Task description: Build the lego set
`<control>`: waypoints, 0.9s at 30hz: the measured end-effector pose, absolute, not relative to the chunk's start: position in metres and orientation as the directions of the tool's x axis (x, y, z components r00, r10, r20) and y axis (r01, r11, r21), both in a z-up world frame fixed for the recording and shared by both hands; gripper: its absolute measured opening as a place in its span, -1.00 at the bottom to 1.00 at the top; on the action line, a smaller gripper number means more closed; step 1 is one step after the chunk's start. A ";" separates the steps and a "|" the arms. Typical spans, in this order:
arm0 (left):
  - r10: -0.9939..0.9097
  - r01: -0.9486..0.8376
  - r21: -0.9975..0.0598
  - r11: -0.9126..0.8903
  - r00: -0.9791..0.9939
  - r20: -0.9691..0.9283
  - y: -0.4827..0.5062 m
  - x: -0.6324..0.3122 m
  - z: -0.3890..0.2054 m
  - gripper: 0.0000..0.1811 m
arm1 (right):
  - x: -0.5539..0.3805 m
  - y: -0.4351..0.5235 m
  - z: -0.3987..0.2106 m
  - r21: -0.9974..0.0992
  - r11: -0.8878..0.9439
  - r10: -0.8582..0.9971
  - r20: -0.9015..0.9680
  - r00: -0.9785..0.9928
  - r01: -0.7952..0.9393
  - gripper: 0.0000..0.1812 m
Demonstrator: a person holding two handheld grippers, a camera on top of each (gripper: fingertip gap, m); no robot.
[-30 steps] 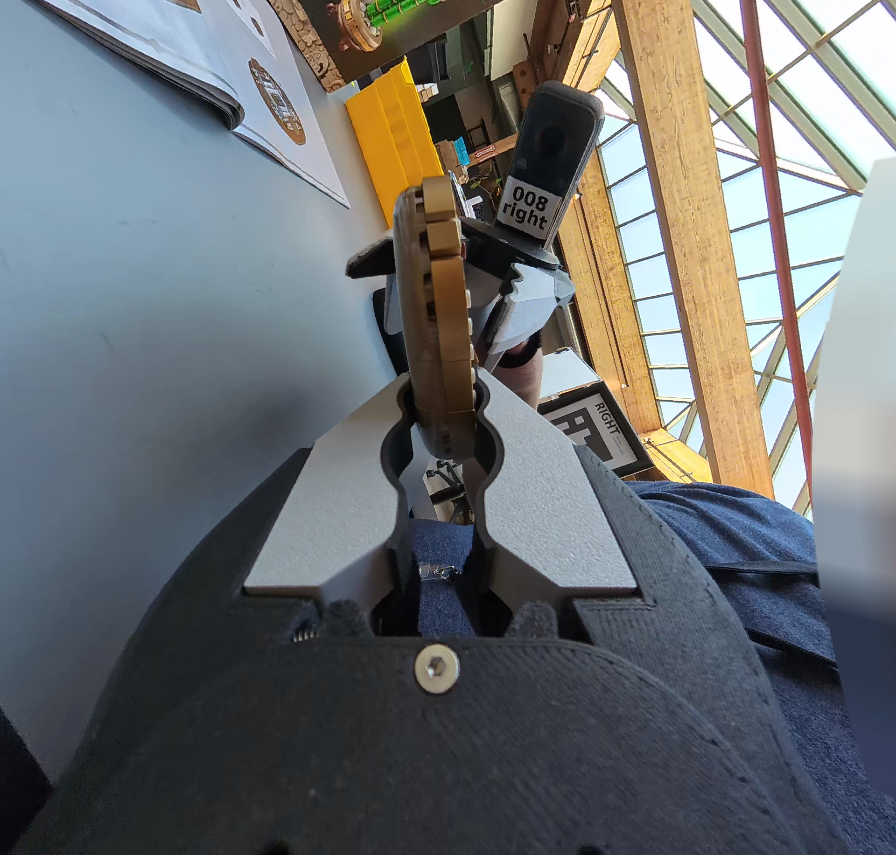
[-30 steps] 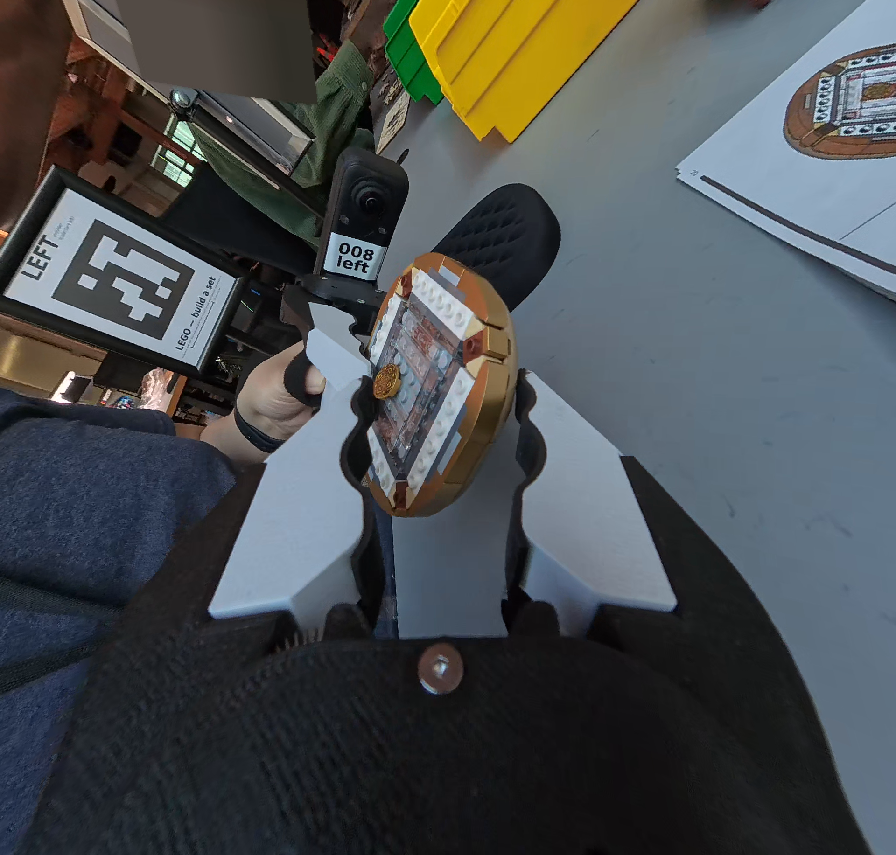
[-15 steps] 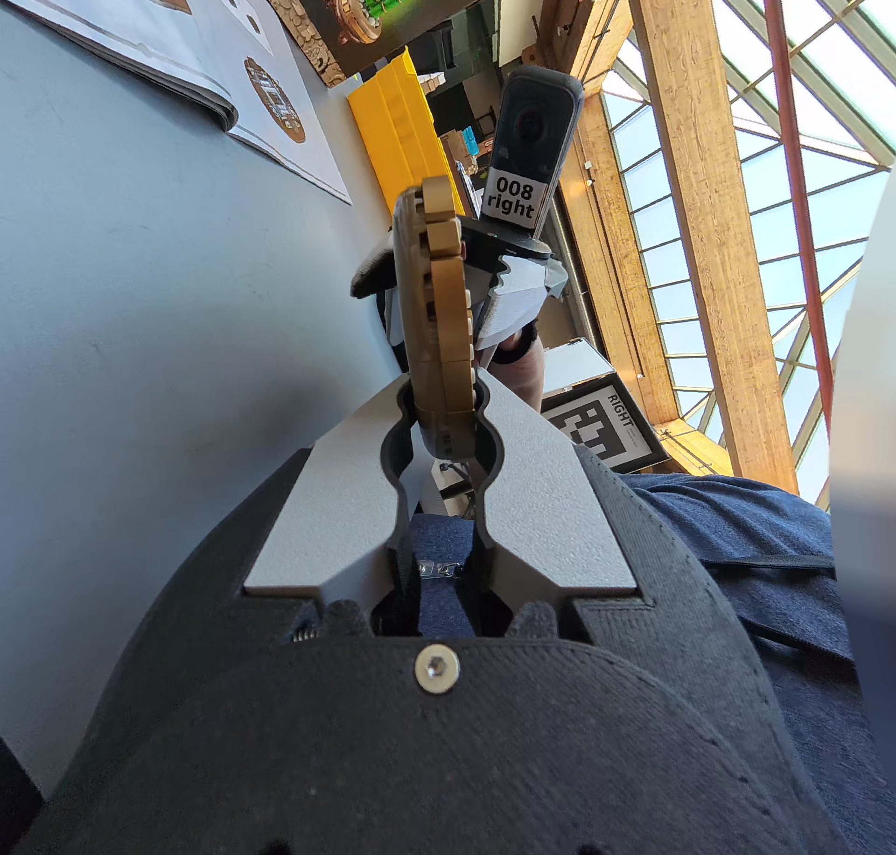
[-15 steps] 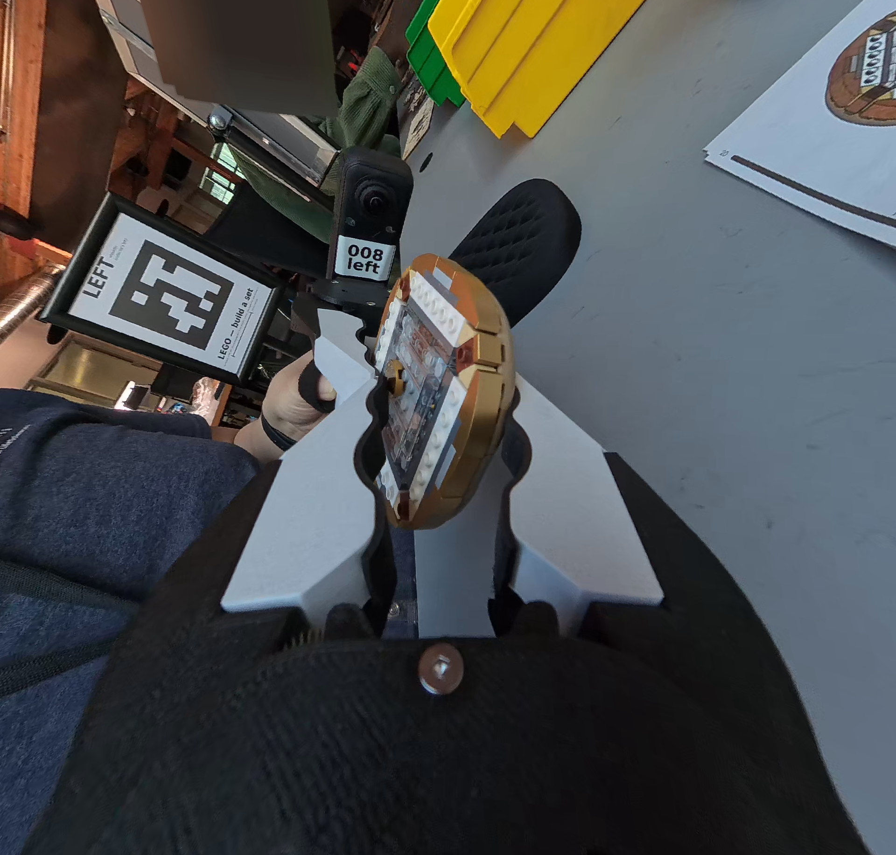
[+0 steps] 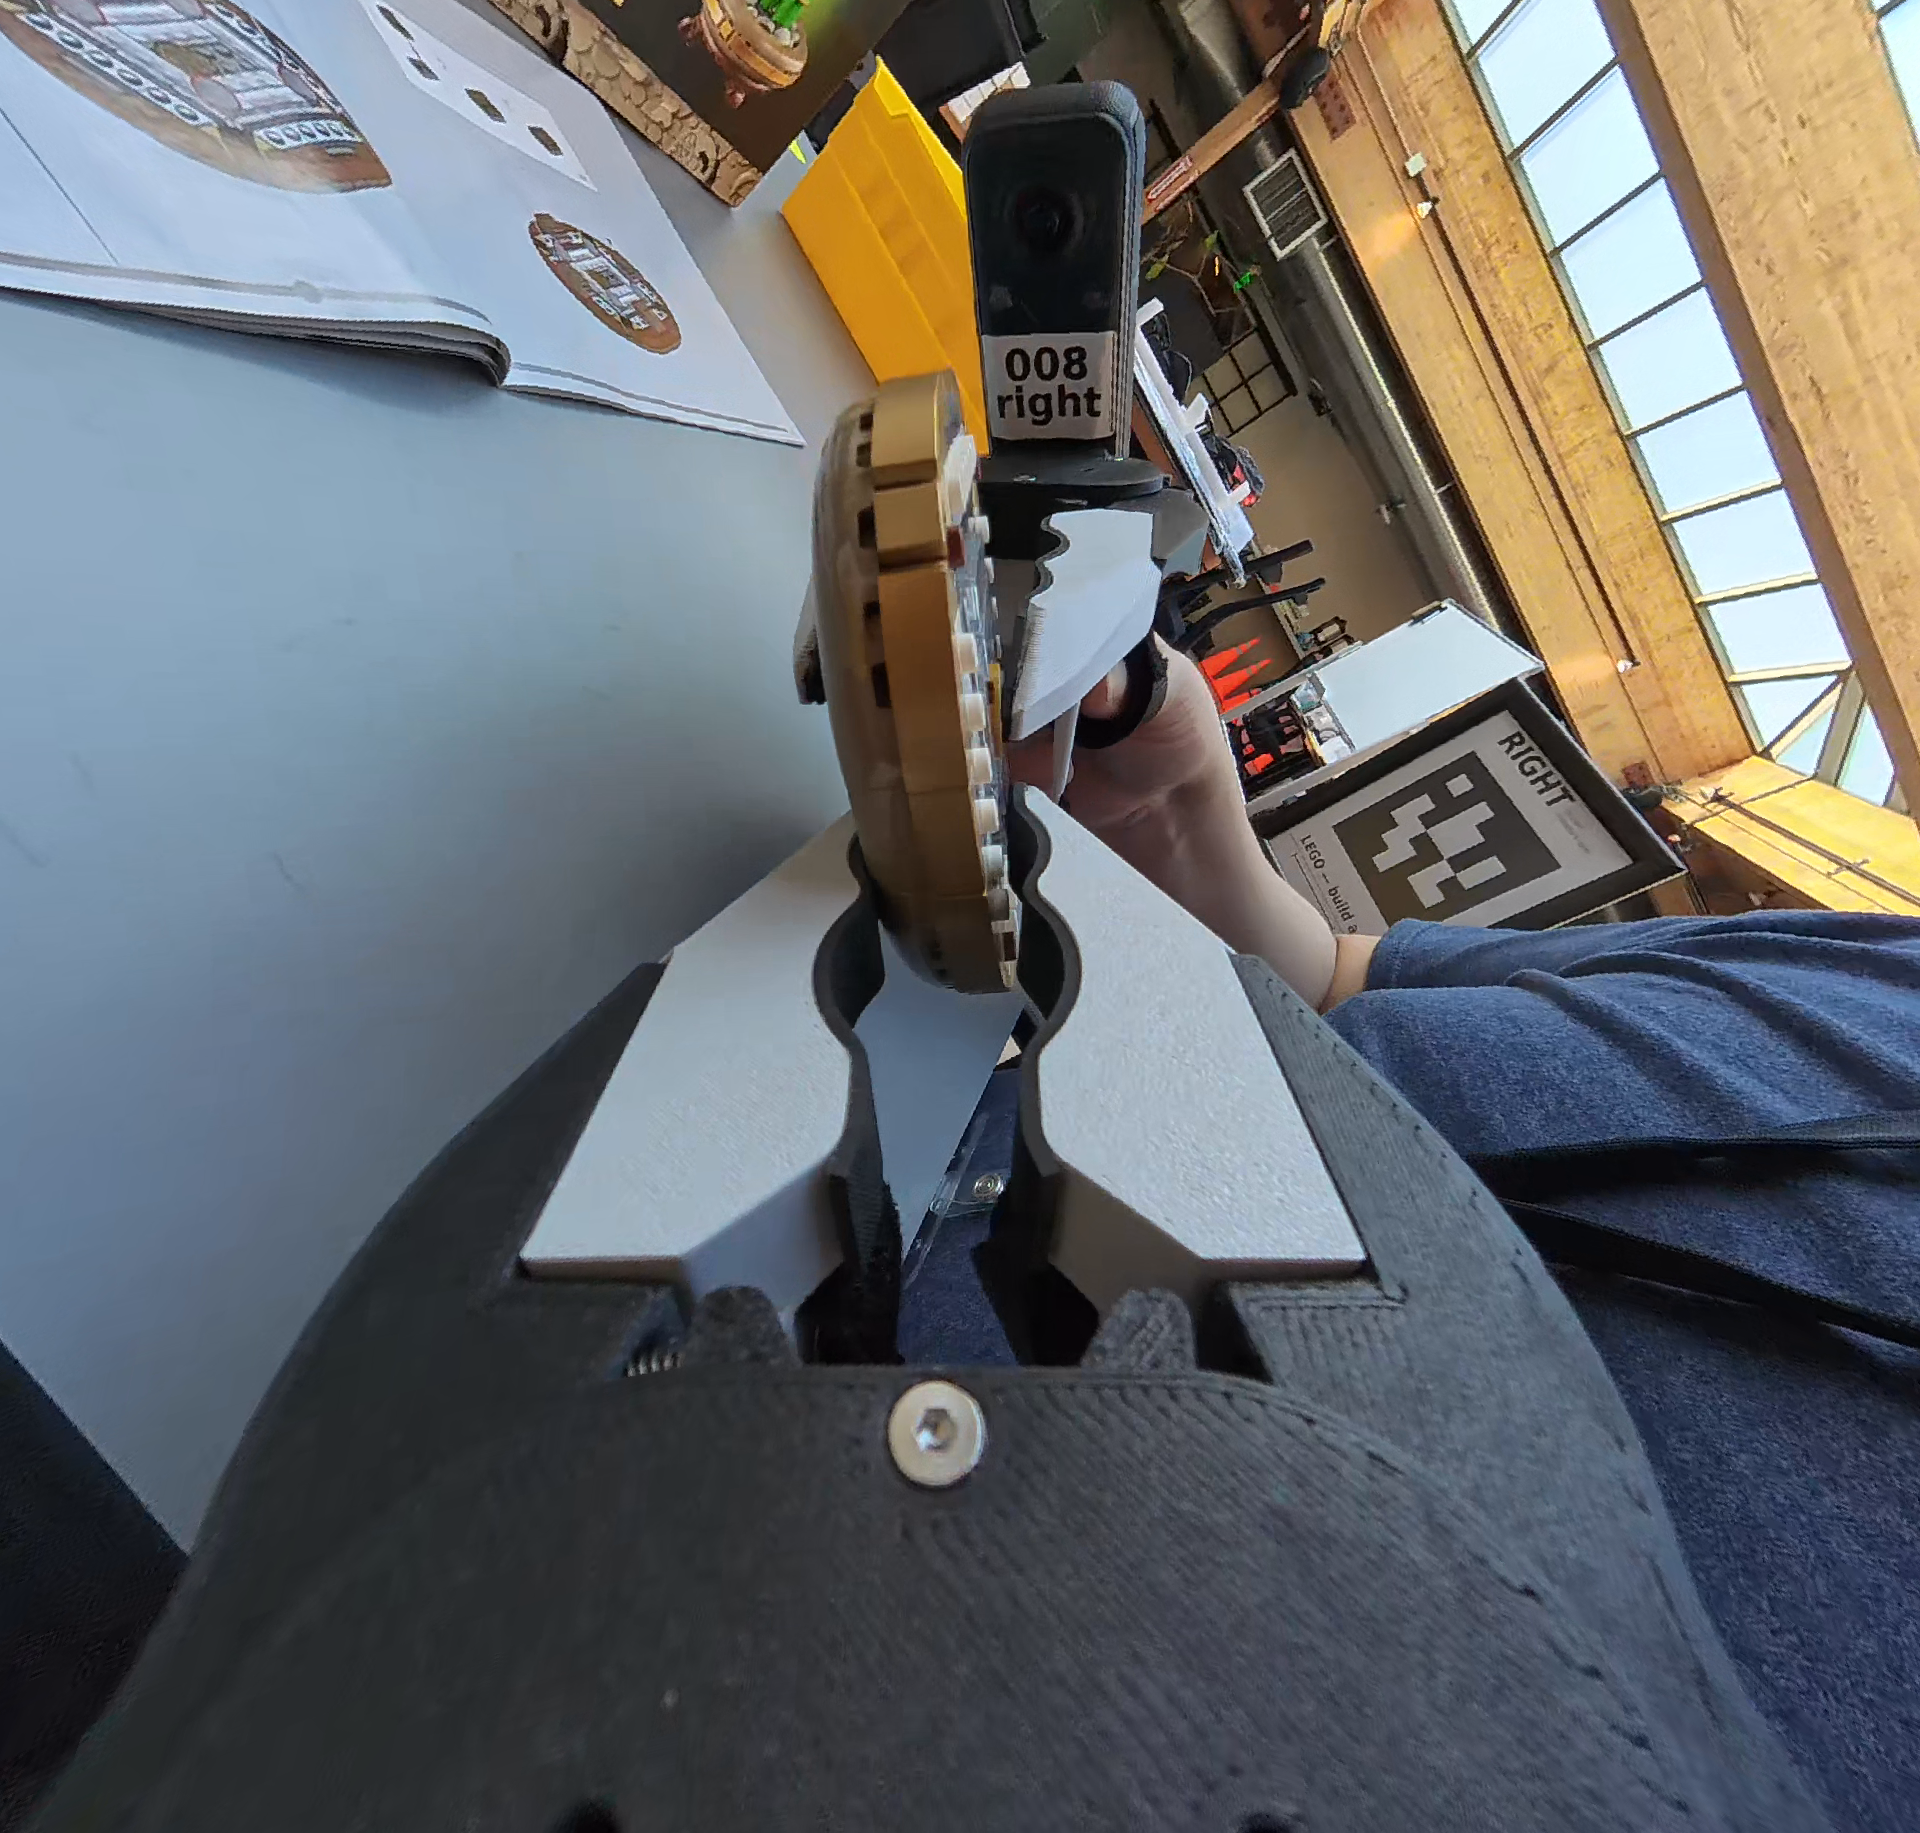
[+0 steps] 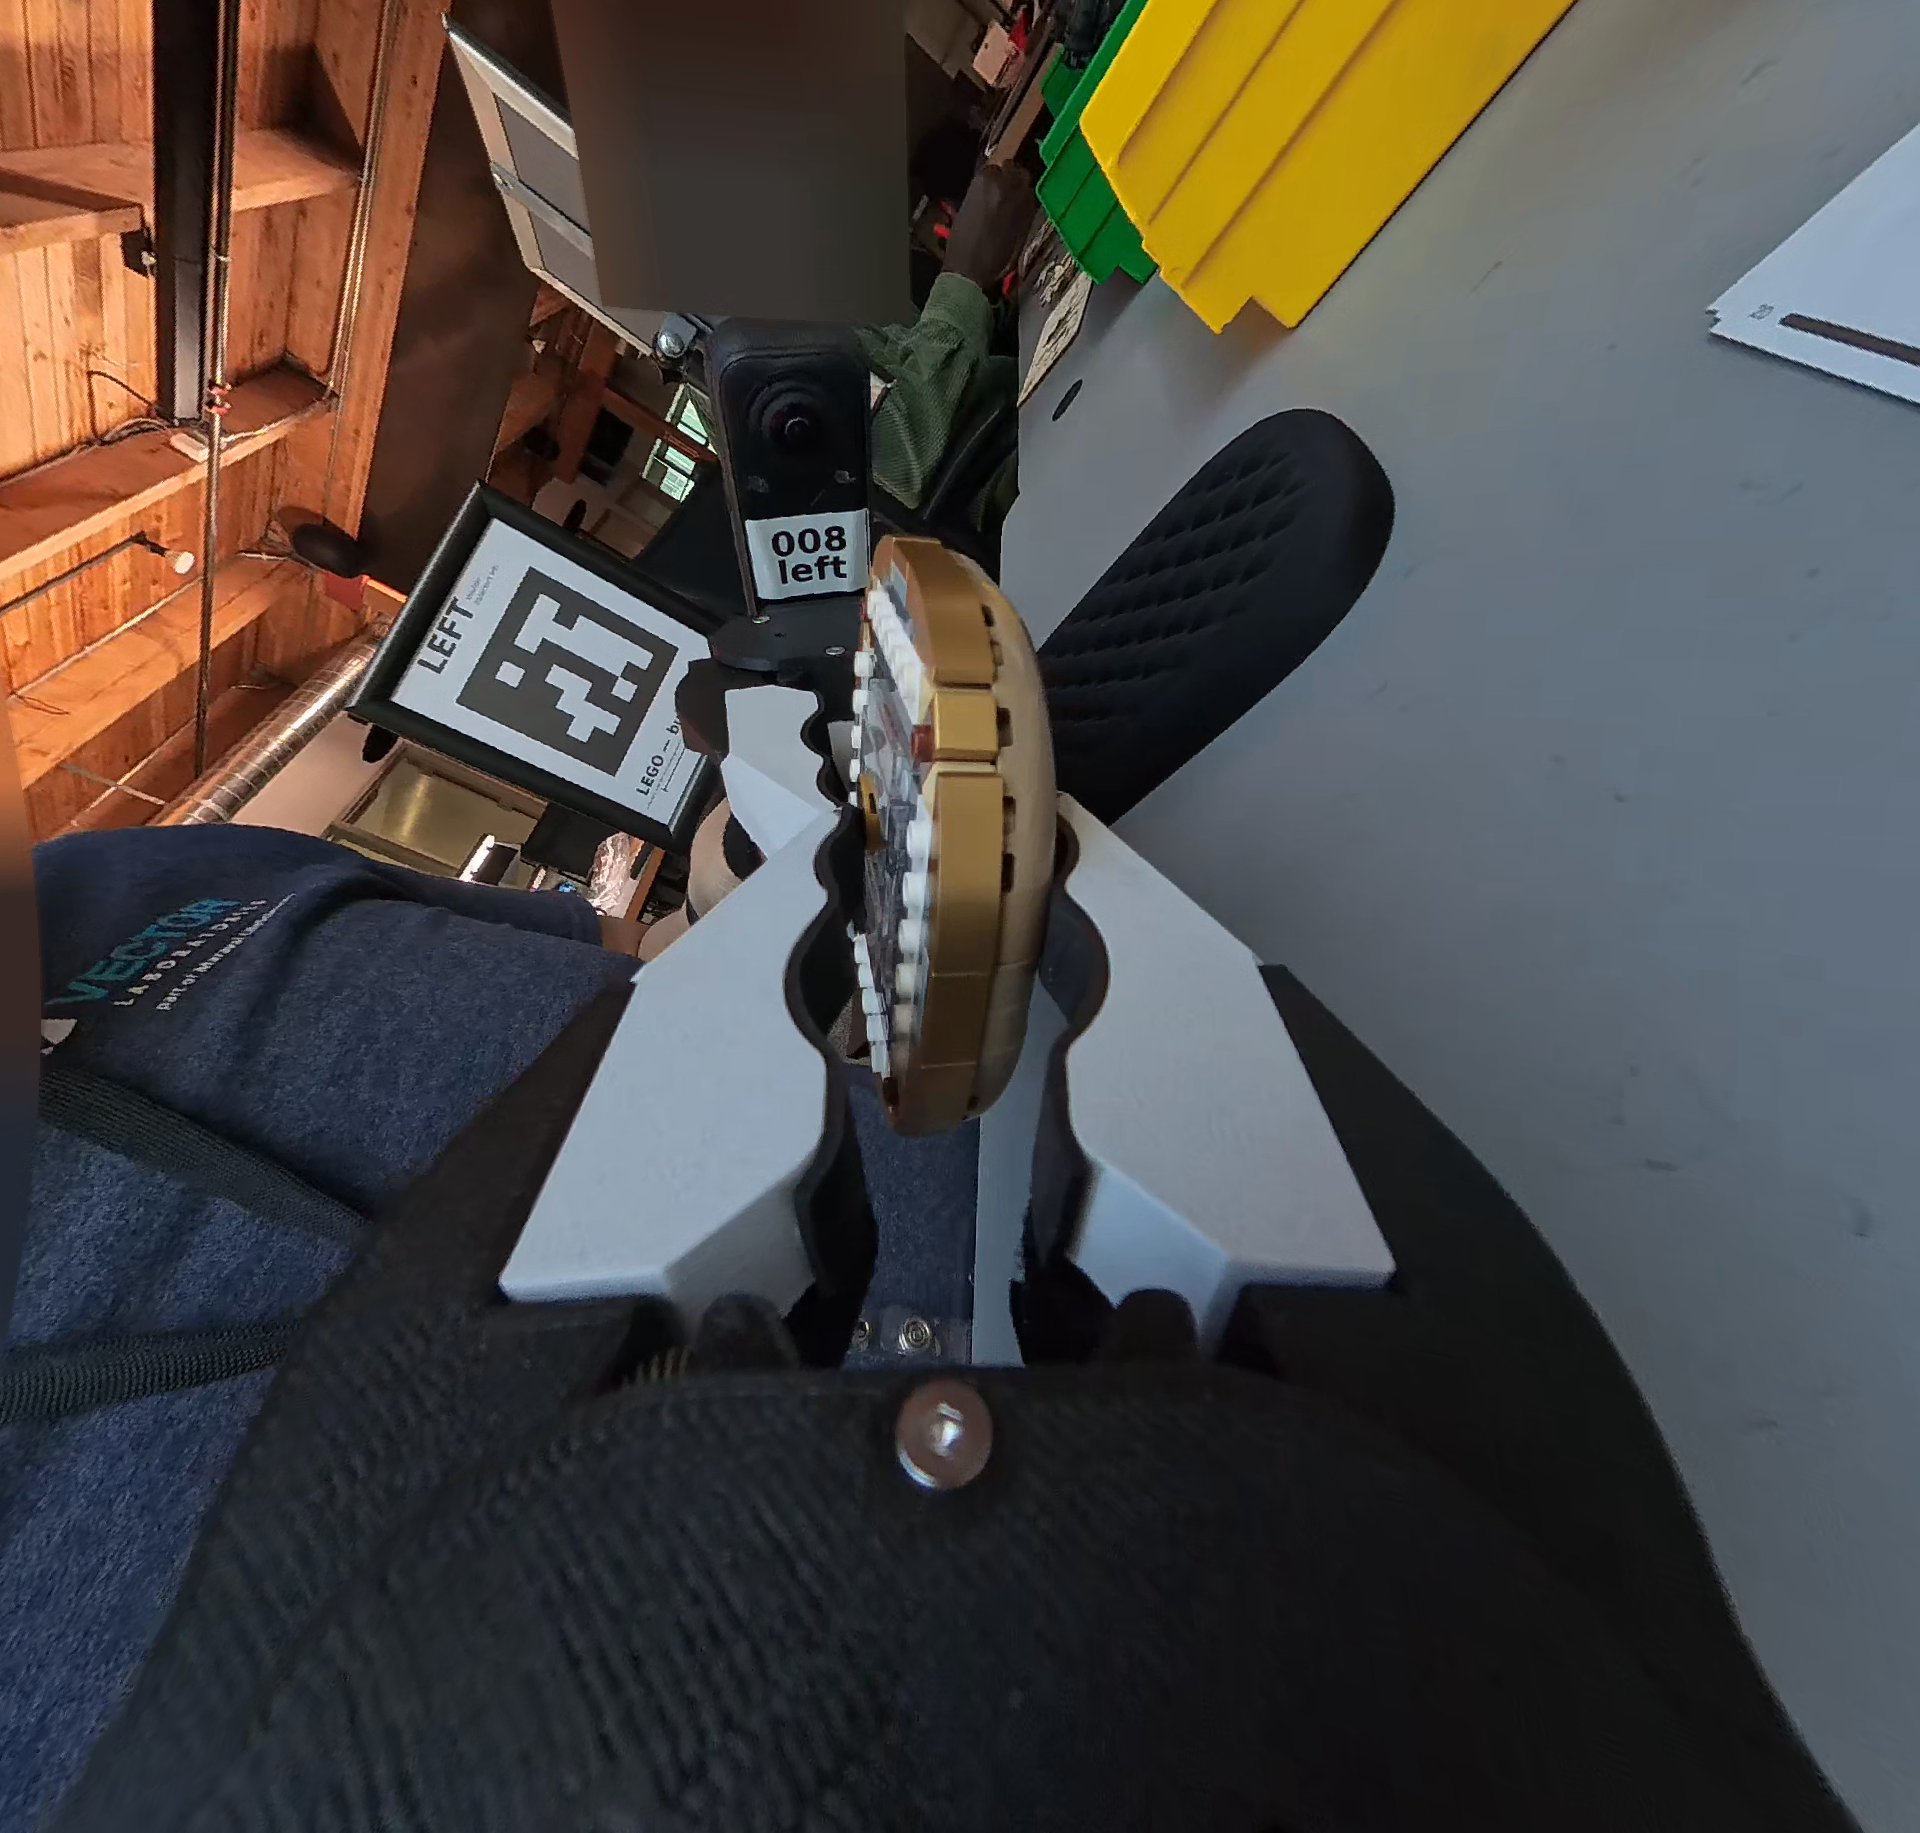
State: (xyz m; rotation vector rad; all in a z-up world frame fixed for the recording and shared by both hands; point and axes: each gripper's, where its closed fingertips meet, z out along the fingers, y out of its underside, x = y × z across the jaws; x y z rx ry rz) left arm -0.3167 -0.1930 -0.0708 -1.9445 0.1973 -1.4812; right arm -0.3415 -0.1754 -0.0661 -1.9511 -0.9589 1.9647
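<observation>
A round gold lego disc (image 5: 925, 703) with white studs and a patterned face is held on edge above the grey table (image 5: 364, 692). My left gripper (image 5: 945, 838) is shut on its lower rim. My right gripper (image 6: 951, 827) is shut on the same disc (image 6: 971, 848) from the opposite side. In the left wrist view the right gripper's fingers (image 5: 1081, 620) sit on either side of the disc's far half. In the right wrist view a left gripper finger (image 6: 769, 775) shows behind the disc. The disc's studded face turns toward the person.
An open instruction booklet (image 5: 312, 173) lies on the table; its corner also shows in the right wrist view (image 6: 1849, 256). Yellow bins (image 6: 1351, 90) and a green bin (image 6: 1081, 152) stand at the table's far side. A black mesh chair back (image 6: 1195, 620) stands by the table edge. The grippers are tip to tip, or close to it.
The right gripper's jaws have closed onto the disc, which has turned from face-on to edge-on in its view. Both grippers have tilted, bringing more of the booklet into the left view.
</observation>
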 end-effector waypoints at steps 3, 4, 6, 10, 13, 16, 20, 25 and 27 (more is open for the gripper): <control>-0.504 0.278 -0.593 -0.756 0.331 0.798 -0.194 -0.316 -0.069 -0.79 | -0.341 -0.177 -0.064 -0.570 -0.769 0.564 -0.818 -0.113 0.288 -0.68; -0.508 0.280 -0.594 -0.754 0.326 0.798 -0.194 -0.316 -0.068 -0.79 | -0.341 -0.178 -0.063 -0.559 -0.778 0.548 -0.827 -0.125 0.287 -0.70; -0.519 0.296 -0.589 -0.752 0.286 0.806 -0.195 -0.315 -0.062 -0.79 | -0.341 -0.182 -0.055 -0.539 -0.796 0.509 -0.842 -0.177 0.274 -0.76; -0.562 0.277 -0.638 -0.718 0.311 0.767 -0.197 -0.311 -0.056 -0.80 | -0.341 -0.181 -0.041 -0.580 -0.786 0.539 -0.812 -0.222 0.214 -0.74; -0.581 0.265 -0.660 -0.703 0.322 0.747 -0.199 -0.306 -0.051 -0.80 | -0.342 -0.186 -0.035 -0.592 -0.773 0.540 -0.803 -0.250 0.231 -0.76; -0.585 0.270 -0.660 -0.701 0.312 0.749 -0.199 -0.305 -0.049 -0.80 | -0.340 -0.189 -0.033 -0.605 -0.756 0.552 -0.795 -0.253 0.251 -0.74; -0.592 0.273 -0.667 -0.693 0.314 0.743 -0.199 -0.304 -0.047 -0.80 | -0.338 -0.190 -0.032 -0.618 -0.741 0.567 -0.785 -0.249 0.264 -0.76; -0.599 0.270 -0.676 -0.686 0.318 0.735 -0.200 -0.304 -0.045 -0.80 | -0.338 -0.191 -0.030 -0.629 -0.728 0.575 -0.777 -0.256 0.274 -0.77; -0.611 0.256 -0.695 -0.672 0.339 0.716 -0.201 -0.304 -0.044 -0.80 | -0.338 -0.193 -0.028 -0.619 -0.735 0.560 -0.784 -0.267 0.276 -0.78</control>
